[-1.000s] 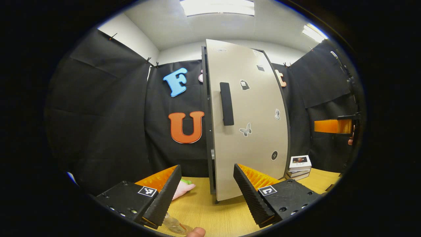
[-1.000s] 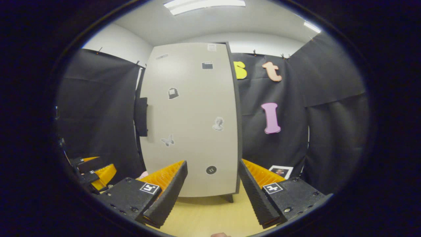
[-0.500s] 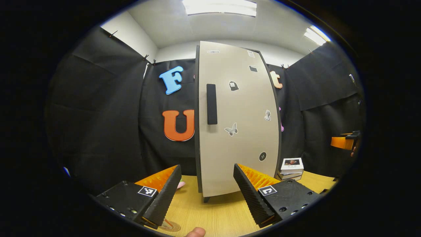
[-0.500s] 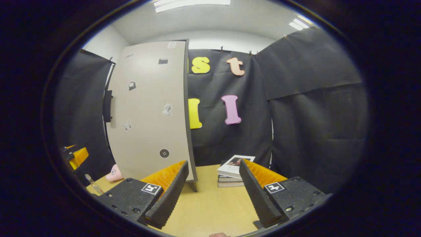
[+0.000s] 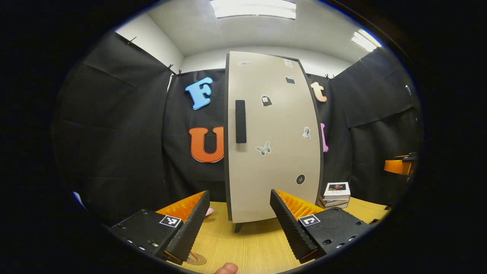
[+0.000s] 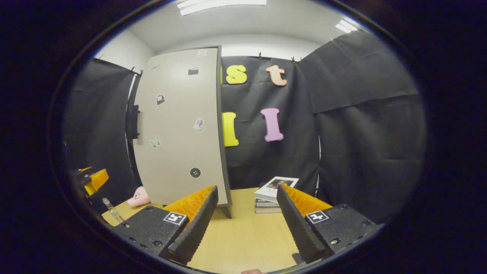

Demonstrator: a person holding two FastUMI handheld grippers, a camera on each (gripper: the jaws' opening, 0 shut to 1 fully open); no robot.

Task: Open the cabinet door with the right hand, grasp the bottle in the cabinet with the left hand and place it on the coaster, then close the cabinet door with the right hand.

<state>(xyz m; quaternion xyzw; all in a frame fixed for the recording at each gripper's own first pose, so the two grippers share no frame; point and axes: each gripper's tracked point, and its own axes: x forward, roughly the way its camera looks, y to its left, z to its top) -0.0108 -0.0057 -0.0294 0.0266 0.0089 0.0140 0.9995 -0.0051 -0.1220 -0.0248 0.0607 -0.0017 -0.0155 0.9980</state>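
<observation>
Change: since a second ago the beige cabinet door (image 5: pixel 272 140) has swung fully shut.
Left gripper (image 5: pixel 239 224): fingers spread wide, empty, over the light wooden table (image 5: pixel 251 247).
Coaster (image 5: pixel 196 260): round, brown, beside its left finger.
Right gripper (image 6: pixel 246 224): wide apart, empty.
Bottle (image 6: pixel 111 209): clear, at the table's left edge.
Books (image 6: pixel 272 194): stacked right of the cabinet.

The closed cabinet door (image 5: pixel 272 140) blocks the way ahead; bare table (image 6: pixel 243 236) lies open before it, hemmed by a stack of books (image 6: pixel 272 196) right and a bottle (image 6: pixel 111 209) left
</observation>
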